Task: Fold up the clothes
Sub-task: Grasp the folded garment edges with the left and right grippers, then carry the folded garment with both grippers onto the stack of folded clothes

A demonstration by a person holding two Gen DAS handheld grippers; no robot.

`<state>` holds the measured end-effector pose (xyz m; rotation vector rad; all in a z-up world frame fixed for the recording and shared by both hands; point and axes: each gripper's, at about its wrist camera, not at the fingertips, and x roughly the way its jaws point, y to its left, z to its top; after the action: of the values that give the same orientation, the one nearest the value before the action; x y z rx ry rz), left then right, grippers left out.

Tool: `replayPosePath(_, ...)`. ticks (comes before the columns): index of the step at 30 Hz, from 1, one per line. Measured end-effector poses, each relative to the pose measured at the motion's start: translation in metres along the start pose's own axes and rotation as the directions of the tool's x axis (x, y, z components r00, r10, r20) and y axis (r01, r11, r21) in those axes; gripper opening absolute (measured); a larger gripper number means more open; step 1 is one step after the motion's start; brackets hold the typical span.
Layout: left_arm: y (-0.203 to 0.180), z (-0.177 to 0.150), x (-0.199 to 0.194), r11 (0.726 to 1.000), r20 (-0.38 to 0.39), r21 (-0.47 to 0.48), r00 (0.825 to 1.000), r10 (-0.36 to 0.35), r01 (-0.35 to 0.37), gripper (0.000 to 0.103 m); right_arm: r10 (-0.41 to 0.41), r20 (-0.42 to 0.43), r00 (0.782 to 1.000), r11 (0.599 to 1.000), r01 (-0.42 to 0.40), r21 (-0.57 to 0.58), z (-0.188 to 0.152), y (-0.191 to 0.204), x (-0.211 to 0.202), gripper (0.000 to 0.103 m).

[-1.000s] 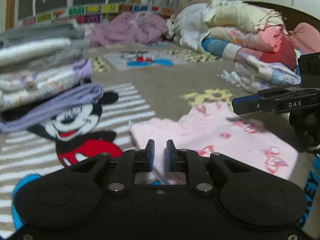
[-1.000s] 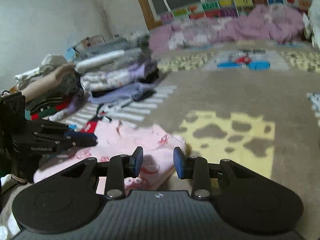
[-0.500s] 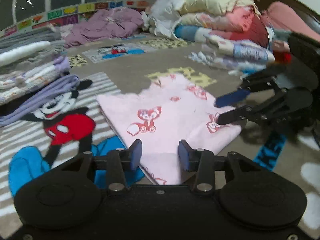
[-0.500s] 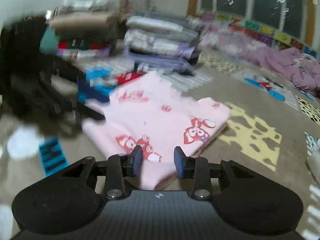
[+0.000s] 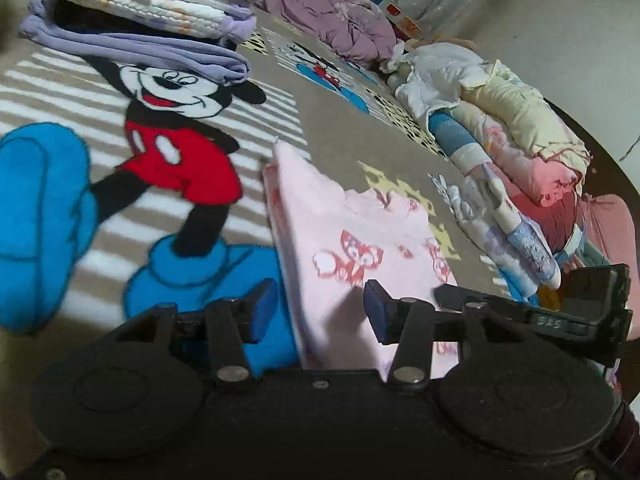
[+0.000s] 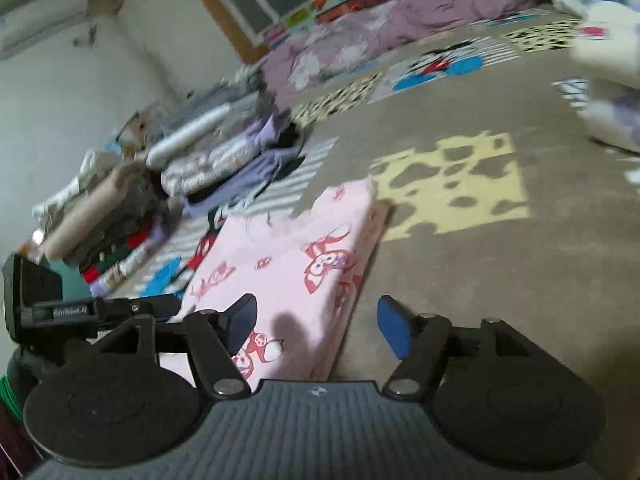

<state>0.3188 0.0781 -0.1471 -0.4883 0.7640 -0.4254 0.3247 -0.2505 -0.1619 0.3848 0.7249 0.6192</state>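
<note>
A folded pink garment (image 5: 352, 240) with red cartoon prints lies flat on the patterned blanket; it also shows in the right wrist view (image 6: 296, 264). My left gripper (image 5: 320, 314) is open and empty, low over the garment's near left edge. My right gripper (image 6: 320, 324) is open and empty, low over the garment's near right edge. Each gripper shows in the other's view: the right one at the right (image 5: 560, 320), the left one at the left (image 6: 80, 312). Neither holds the cloth.
A stack of folded clothes (image 5: 152, 12) stands at the far left, also seen in the right wrist view (image 6: 208, 164). A pile of unfolded bedding and clothes (image 5: 512, 160) lies on the right. A purple heap (image 6: 400, 28) lies by the window. The blanket (image 5: 172, 152) bears a Mickey Mouse picture.
Both grippers have opened wider and dropped to the near edge of the pink garment. The left one, nearly shut one second ago, now stands wide open.
</note>
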Motion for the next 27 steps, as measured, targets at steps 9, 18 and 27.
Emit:
replayPosePath(9,0.007,0.014,0.024,0.996,0.014,-0.073,0.999,-0.043,0.043,0.036,0.021,-0.021,1.000,1.000,-0.020,0.019,0.014,-0.005,0.027,0.048)
replayPosePath(18,0.000,0.011,0.008,0.984,0.076,-0.079,0.985,-0.156,0.162,0.016,0.088,-0.001,0.996,0.994,-0.088,0.057,0.014,-0.007,0.023,0.021)
replayPosePath(27,-0.038,0.014,0.009,0.963,0.102,-0.103,0.966,-0.239,0.250,0.016,0.221,0.190,0.957,0.942,-0.260,0.213,0.012,-0.024,-0.031,0.019)
